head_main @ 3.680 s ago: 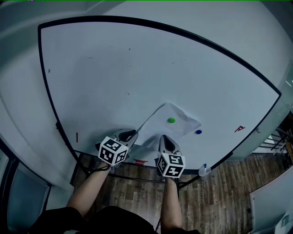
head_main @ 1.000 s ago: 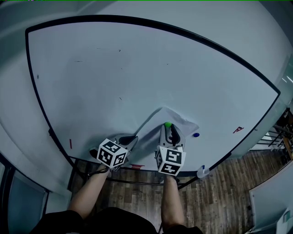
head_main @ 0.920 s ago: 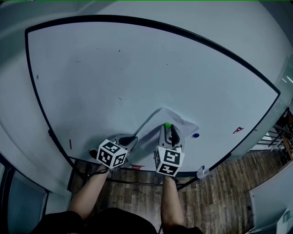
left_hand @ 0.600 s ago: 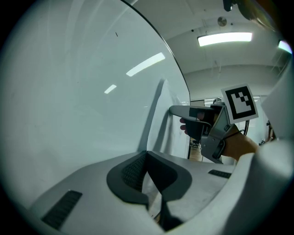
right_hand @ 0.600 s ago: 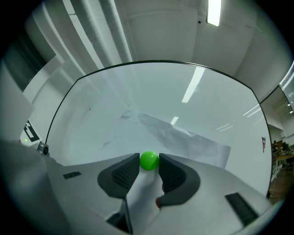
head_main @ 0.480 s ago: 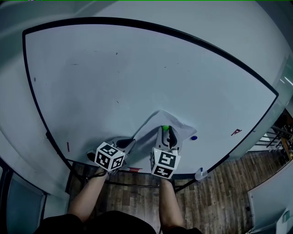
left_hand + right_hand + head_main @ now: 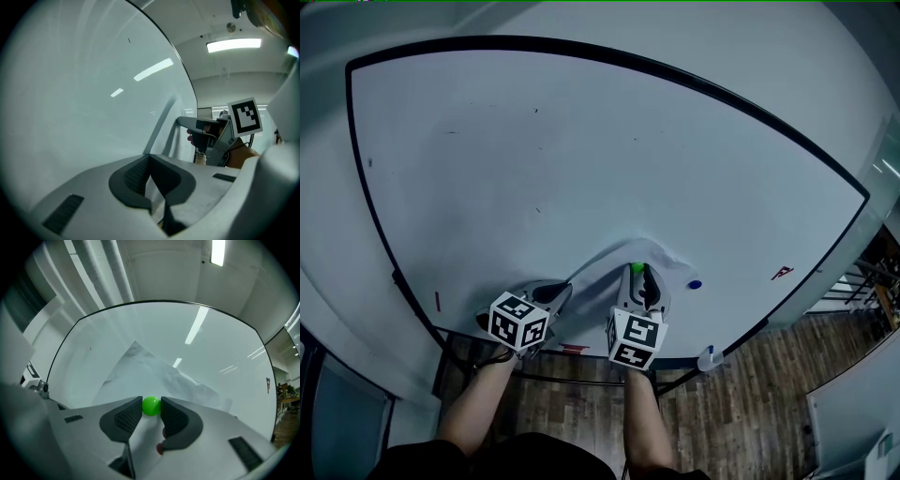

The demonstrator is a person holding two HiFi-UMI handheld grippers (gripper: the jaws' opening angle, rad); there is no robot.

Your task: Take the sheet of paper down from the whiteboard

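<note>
We see the sheet of paper (image 7: 609,262) only in part (the right gripper (image 7: 638,275) covers its lower middle). We cannot read the red mark (image 7: 782,273) on the whiteboard (image 7: 534,159): it is too small.

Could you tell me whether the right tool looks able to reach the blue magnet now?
Probably, though not at once: the blue magnet sits on bare whiteboard beside the sheet of paper, nothing covering it. The right tool is closed on the green magnet and would need to release it first.
</note>
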